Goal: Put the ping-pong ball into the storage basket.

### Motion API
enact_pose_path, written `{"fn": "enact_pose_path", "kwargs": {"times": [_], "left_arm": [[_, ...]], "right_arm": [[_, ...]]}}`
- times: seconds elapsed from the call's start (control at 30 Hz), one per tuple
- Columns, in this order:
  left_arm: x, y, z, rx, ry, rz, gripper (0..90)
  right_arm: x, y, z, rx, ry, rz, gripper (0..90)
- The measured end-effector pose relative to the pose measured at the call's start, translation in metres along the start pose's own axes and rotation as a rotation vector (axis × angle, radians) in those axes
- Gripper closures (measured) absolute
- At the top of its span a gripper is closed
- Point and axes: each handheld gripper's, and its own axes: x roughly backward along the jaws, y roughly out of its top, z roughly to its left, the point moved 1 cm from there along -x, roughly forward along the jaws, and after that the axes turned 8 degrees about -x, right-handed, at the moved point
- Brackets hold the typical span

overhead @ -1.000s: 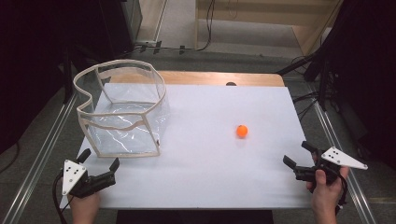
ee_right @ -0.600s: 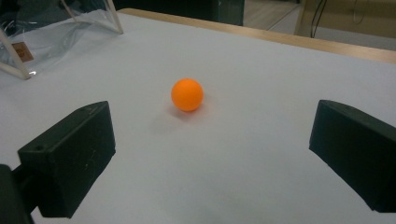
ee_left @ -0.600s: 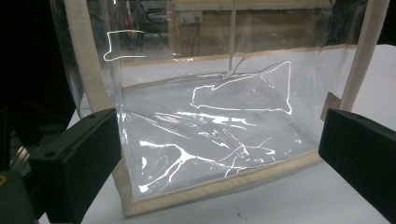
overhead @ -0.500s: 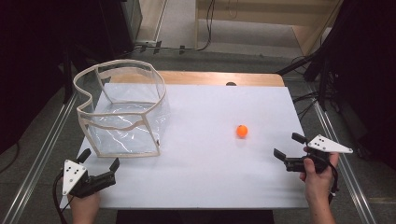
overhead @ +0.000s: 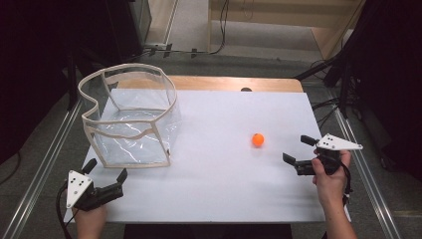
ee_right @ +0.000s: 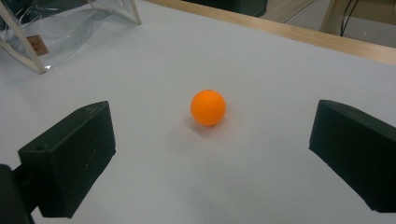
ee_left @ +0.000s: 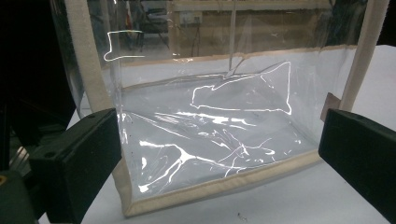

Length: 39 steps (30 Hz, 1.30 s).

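At the near left corner of the white worktop (overhead: pixel 219 169), the left claw (overhead: pixel 106 172) rests with its jaws spread apart and empty, aimed at the clear plastic bag (overhead: pixel 130 119) just beyond it. At the near right, the right claw (overhead: pixel 299 149) is held above the surface by a hand (overhead: pixel 329 177), its jaws also wide apart and holding nothing. Just ahead of it, centred between those jaws in the right gripper view, the orange ball (ee_right: pixel 208 108) sits on the worktop, untouched and well apart from the bag. The bag stands upright with its cream-trimmed mouth open at the far left.
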Motion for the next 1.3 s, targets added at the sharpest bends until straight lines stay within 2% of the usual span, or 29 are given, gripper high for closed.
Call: {"fn": "enact_pose_path", "kwargs": {"times": [0.23,0.7,1.0,1.3], "left_arm": [[0.0,0.0,0.0,-0.002,0.0,0.001,0.0],[0.0,0.0,0.0,0.002,-0.002,0.0,0.0],[0.0,0.0,0.0,0.002,-0.003,-0.001,0.0],[0.0,0.0,0.001,0.002,-0.003,-0.001,0.0]], "right_arm": [[-0.007,0.008,0.002,0.033,-0.012,0.041,0.0],[-0.027,0.031,0.005,0.091,-0.007,0.136,0.0],[-0.037,0.04,0.007,0.097,0.002,0.175,0.0],[-0.048,0.049,0.007,0.123,0.012,0.216,0.0]]}}
